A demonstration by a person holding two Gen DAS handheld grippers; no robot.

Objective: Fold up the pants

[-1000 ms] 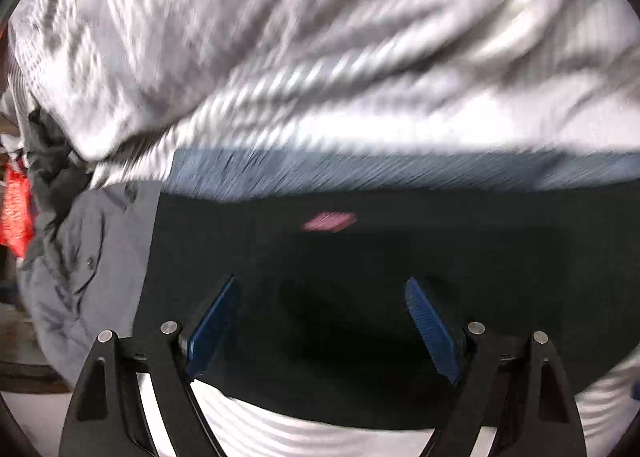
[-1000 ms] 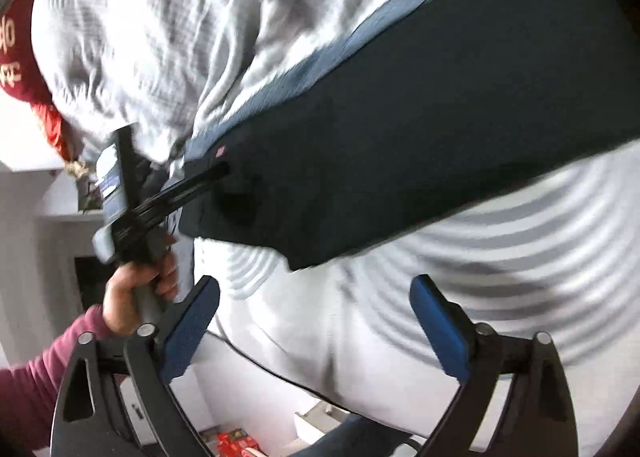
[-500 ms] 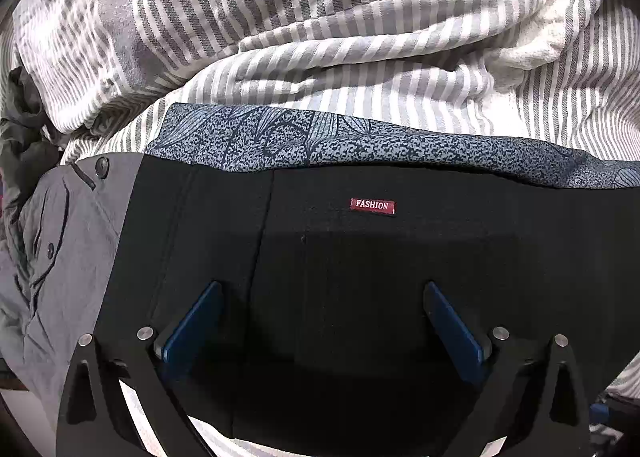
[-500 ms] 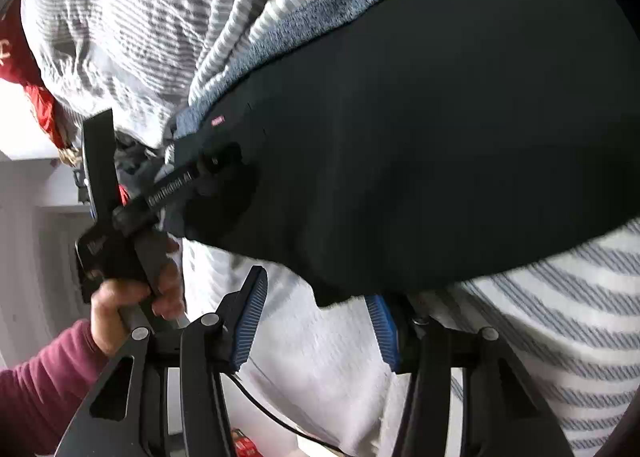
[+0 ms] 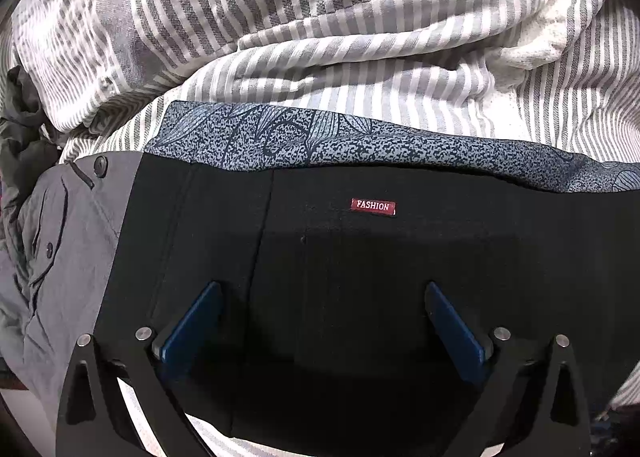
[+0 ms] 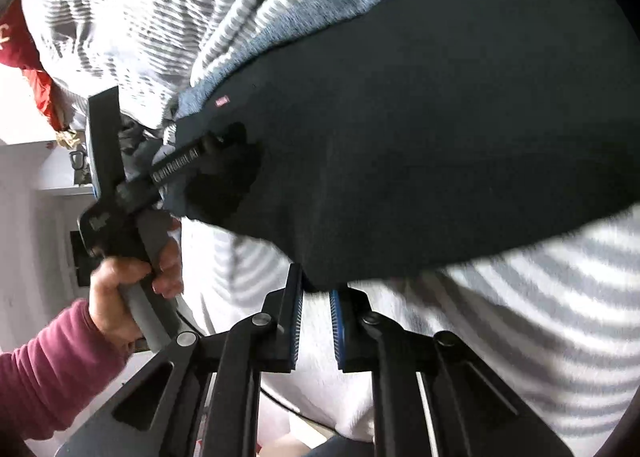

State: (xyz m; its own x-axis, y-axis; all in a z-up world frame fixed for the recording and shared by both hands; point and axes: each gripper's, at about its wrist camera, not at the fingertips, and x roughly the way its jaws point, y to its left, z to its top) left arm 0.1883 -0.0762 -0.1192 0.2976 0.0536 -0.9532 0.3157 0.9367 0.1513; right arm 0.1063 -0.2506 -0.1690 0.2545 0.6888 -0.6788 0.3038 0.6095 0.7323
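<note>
Black pants (image 5: 360,265) with a small red FASHION label (image 5: 373,205) lie flat on a striped bedsheet (image 5: 320,37). My left gripper (image 5: 322,297) is open, its blue pads wide apart right over the black cloth at the waist end. In the right wrist view the same pants (image 6: 420,129) spread across the bed. My right gripper (image 6: 316,293) has its jaws nearly together on the near edge of the pants. The left gripper (image 6: 224,145) shows there too, held by a hand in a maroon sleeve.
A blue-grey patterned garment (image 5: 360,141) lies under the far edge of the pants. A grey garment with buttons (image 5: 64,241) lies at the left. Rumpled striped bedding (image 5: 400,49) rises behind. A red cloth (image 6: 24,45) hangs at the far left.
My right gripper's jaws have closed from wide open onto the near edge of the pants. My left gripper has stayed open and settled over the waist end.
</note>
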